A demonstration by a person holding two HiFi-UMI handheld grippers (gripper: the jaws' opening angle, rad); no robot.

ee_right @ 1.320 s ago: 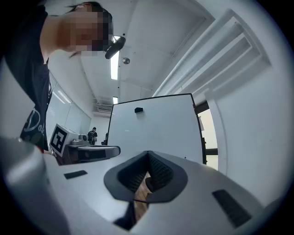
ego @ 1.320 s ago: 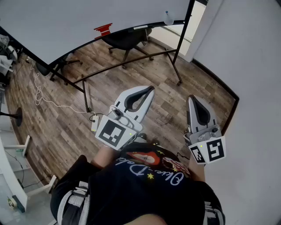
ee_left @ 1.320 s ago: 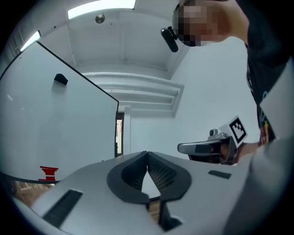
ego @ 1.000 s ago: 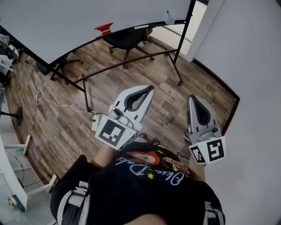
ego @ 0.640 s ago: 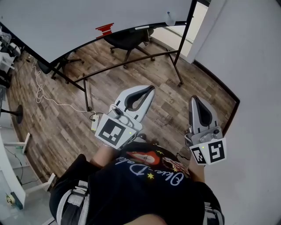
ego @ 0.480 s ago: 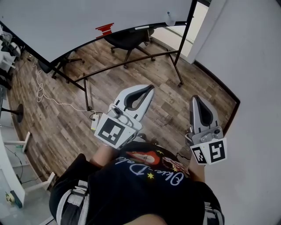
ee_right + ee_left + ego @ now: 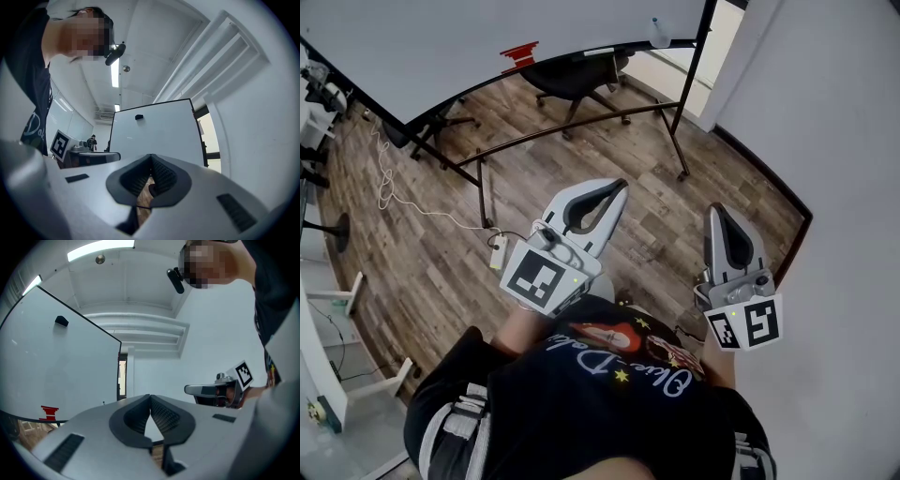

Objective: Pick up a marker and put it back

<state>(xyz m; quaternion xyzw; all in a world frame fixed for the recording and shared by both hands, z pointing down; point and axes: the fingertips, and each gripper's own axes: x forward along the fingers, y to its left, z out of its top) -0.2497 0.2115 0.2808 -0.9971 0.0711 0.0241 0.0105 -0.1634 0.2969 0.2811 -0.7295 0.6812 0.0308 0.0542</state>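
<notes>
No marker shows clearly in any view. A large whiteboard (image 7: 487,37) stands ahead, with a red object (image 7: 520,53) and a small pale item (image 7: 600,52) on its lower ledge. My left gripper (image 7: 621,187) is held out over the wooden floor, shut, with nothing between its pads. To its right my right gripper (image 7: 715,210) is also shut and empty. In the left gripper view the jaws (image 7: 150,397) meet at the tips, the whiteboard (image 7: 51,371) lies to the left and the right gripper (image 7: 213,390) shows alongside. The right gripper view has its jaws (image 7: 151,157) closed before the whiteboard (image 7: 154,129).
A black office chair (image 7: 577,80) stands behind the whiteboard's black frame (image 7: 581,127). A white cable (image 7: 403,202) and a power strip (image 7: 498,251) lie on the floor at left. A white wall (image 7: 834,141) runs close along the right. A black block (image 7: 138,117) sits high on the board.
Both grippers stay shut and nearly where they were. The head view has swung a little, so the whiteboard and floor sit slightly higher and further left.
</notes>
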